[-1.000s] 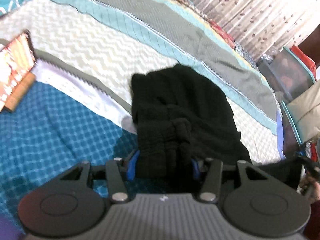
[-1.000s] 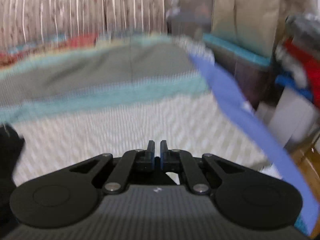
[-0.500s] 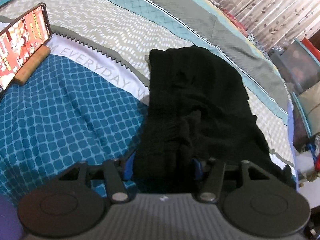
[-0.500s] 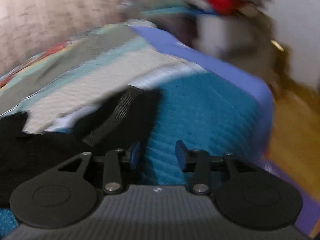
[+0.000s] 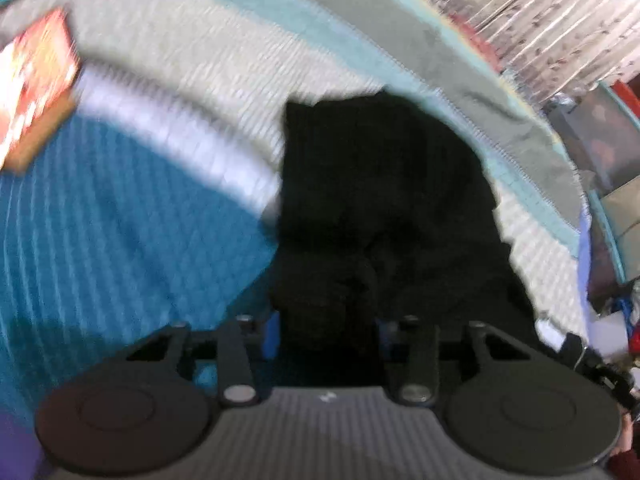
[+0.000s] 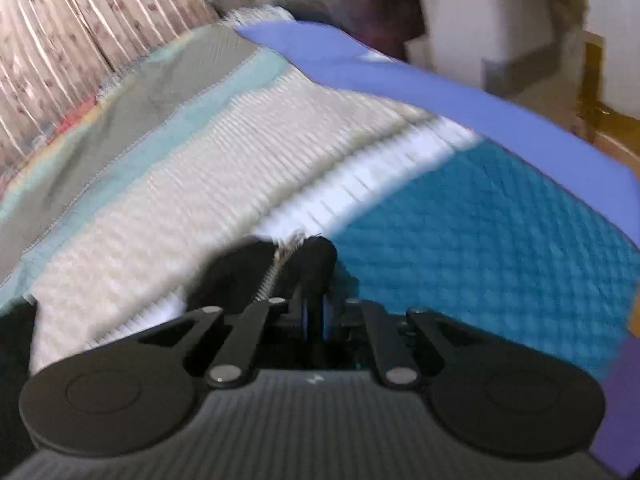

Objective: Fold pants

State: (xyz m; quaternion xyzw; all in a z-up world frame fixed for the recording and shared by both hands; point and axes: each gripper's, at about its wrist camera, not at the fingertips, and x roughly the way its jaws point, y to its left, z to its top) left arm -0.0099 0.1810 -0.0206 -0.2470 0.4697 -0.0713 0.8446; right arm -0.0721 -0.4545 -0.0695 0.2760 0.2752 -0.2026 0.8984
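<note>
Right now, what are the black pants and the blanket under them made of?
The black pants look like soft matte knit or fleece: they bunch in thick folds between the left gripper fingers, with no shine. The right gripper pinches a ribbed edge, probably elastic. The blanket looks quilted, likely cotton: its blue part is puffy and dimpled. Blur leaves this uncertain.

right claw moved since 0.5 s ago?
Yes. The right claw has shut on the pants and swung toward the curtain.
</note>
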